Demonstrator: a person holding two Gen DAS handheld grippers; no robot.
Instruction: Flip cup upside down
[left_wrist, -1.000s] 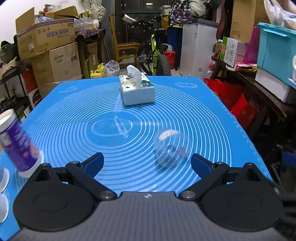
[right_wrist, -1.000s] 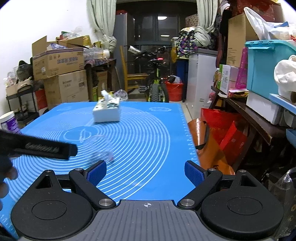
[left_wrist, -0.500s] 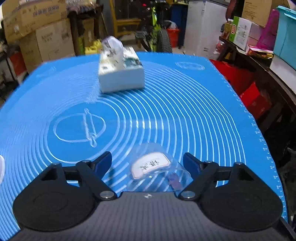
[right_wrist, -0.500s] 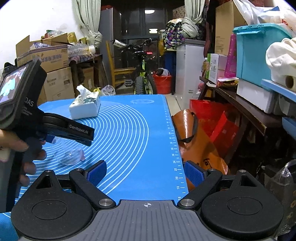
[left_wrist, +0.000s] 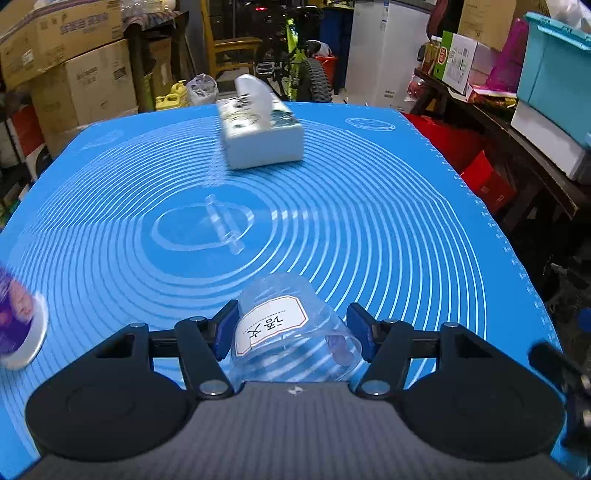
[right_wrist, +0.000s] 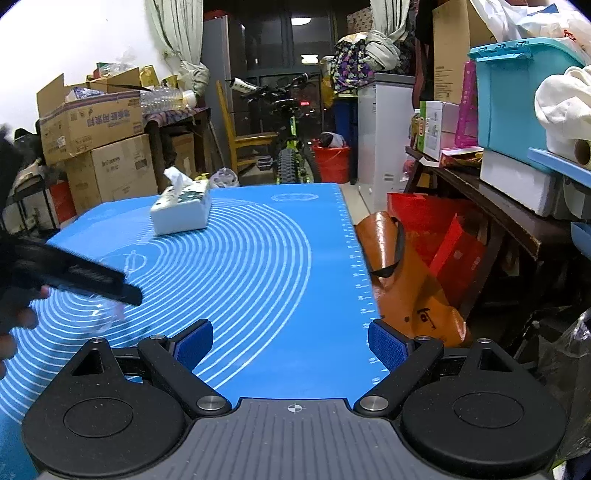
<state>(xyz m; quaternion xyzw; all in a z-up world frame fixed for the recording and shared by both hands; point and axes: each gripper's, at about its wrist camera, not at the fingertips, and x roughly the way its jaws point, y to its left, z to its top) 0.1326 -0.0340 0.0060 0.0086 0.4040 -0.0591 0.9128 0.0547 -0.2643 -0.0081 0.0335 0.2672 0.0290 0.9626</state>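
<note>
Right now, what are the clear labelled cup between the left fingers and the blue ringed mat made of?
Clear labelled cup: likely thin glossy plastic; the mat's rings show through it. Blue ringed mat: probably silicone or soft vinyl, satin sheen, lying flat with printed white rings.

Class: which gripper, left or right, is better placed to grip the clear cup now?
Left. The left gripper has its pads either side of the clear cup; the right gripper is open over bare blue mat.

The cup's wide end is hidden behind the left gripper's body. In the right wrist view the cup is a faint blur, partly covered by the dark left gripper. A purple container is blurred and cut off by the frame edge.
</note>
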